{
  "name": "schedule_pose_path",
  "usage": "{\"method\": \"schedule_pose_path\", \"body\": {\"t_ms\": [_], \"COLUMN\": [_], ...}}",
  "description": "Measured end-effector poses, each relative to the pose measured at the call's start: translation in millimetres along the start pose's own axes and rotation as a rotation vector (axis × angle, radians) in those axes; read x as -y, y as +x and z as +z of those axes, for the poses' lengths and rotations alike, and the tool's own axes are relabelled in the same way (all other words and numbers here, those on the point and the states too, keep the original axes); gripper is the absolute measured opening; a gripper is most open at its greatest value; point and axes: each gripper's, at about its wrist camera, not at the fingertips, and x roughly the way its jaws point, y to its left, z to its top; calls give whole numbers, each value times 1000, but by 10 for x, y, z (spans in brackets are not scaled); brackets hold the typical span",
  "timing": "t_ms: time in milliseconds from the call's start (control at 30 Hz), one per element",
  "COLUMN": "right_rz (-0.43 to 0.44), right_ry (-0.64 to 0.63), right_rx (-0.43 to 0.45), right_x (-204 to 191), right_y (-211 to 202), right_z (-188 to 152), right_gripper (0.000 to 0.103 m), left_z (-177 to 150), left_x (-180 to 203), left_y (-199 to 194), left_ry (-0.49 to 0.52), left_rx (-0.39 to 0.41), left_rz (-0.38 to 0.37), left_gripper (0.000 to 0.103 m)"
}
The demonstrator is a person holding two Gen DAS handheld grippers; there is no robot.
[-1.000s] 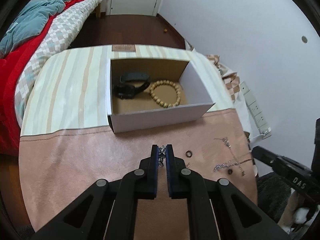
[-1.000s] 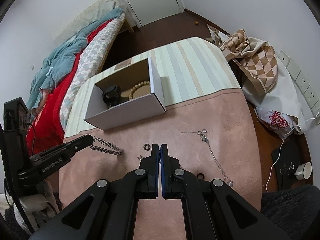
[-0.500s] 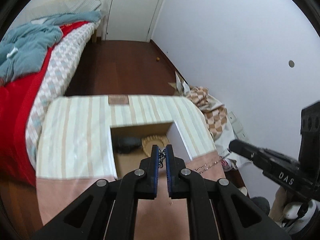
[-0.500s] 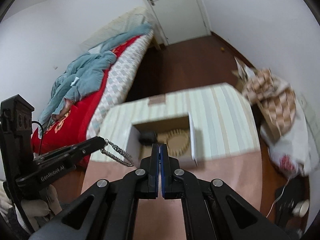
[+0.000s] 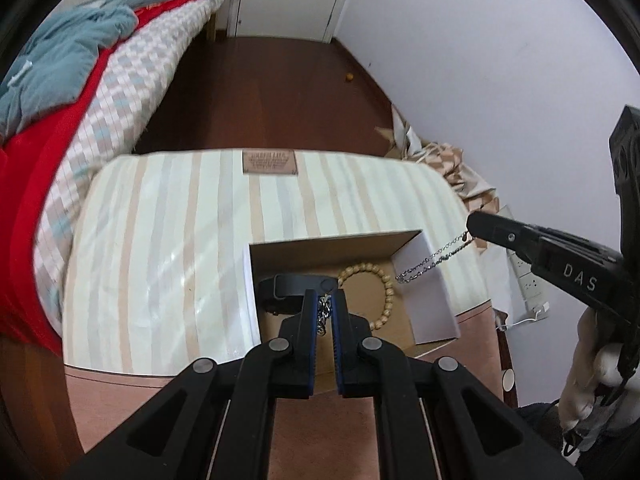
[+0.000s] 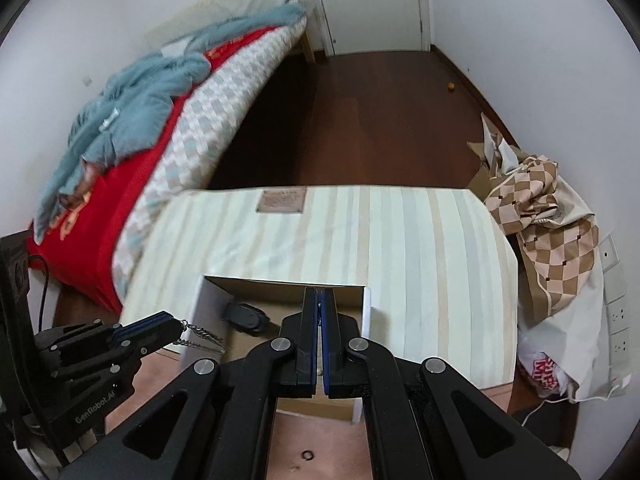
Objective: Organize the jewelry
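Note:
My left gripper (image 5: 325, 300) is shut on a silver chain bracelet (image 5: 323, 314) and holds it over the open cardboard box (image 5: 434, 300). The box holds a black watch (image 5: 288, 286) and a wooden bead bracelet (image 5: 382, 284). My right gripper (image 6: 320, 300) is shut on a thin silver necklace (image 5: 434, 258), which dangles over the box's right wall in the left wrist view. In the right wrist view the left gripper (image 6: 176, 326) shows with the chain bracelet (image 6: 200, 338) hanging by the box's (image 6: 196, 312) left wall.
The box stands on a striped and pink table cloth (image 5: 160, 240). A small dark ring (image 6: 307, 455) lies on the pink part. A bed (image 5: 80, 92) is at the left; a checked cloth bag (image 6: 548, 232) and wall sockets (image 6: 618, 312) at the right.
Both grippers have moved forward and lower over the box. The left still holds its chain; the right now has the thin necklace hanging from it.

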Motion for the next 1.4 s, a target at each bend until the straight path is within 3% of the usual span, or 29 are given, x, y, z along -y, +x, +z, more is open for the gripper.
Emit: {"method": "schedule_pose_path", "body": {"t_ms": [167,300,400,433,467,500,533,567,600,667,700,767,967,1400], "right_rz": [45,82,77,72,61,48,34,17,-13,-54,-83,-142,-212,-238], "right_ry": [7,6,-4,-7,-7,-10,-17,-23,-31,-34,-34,-36,-16,5], "right_rx": [-125,-214,-229,-227,-222,-215,-208,-201,-193,-178,-172,-154,-132,-74], "right_x": [63,50,23,17,28,40,40,42,45,61,66,69,68,-34], "right_y": [333,428,393,372,343,311,285,262,238,205,197,195,218,-71], "right_z": [34,-66,-162,-187,-218,-243,-267,-299,-334,-396,-438,-514,-723,-842], "right_gripper": [2,2,12,24,39,45,54,59,63,84,88,96,101,102], "left_z": [29,50,47,33,17,1,-19,-35,-64,-128,-155,-219,-364,-407], "left_x": [-79,-116,-135,-140,-145,-155,-165,-174,-177,-168,-165,-160,-133,44], "left_y": [95,48,-14,-40,-62,-83,-108,-129,-153,-158,-156,-135,-81,-383], "left_ry": [-69,-90,-87,-86,-86,-87,-90,-93,-92,-84,-81,-75,-70,-38], "left_rx": [-27,-10,10,15,18,24,35,51,63,62,61,55,26,100], "left_rz": [28,100,152,170,184,201,215,226,238,277,290,318,344,384], "left_gripper": [9,9,10,17,36,49,72,79,79,79,81,103,103,103]}}
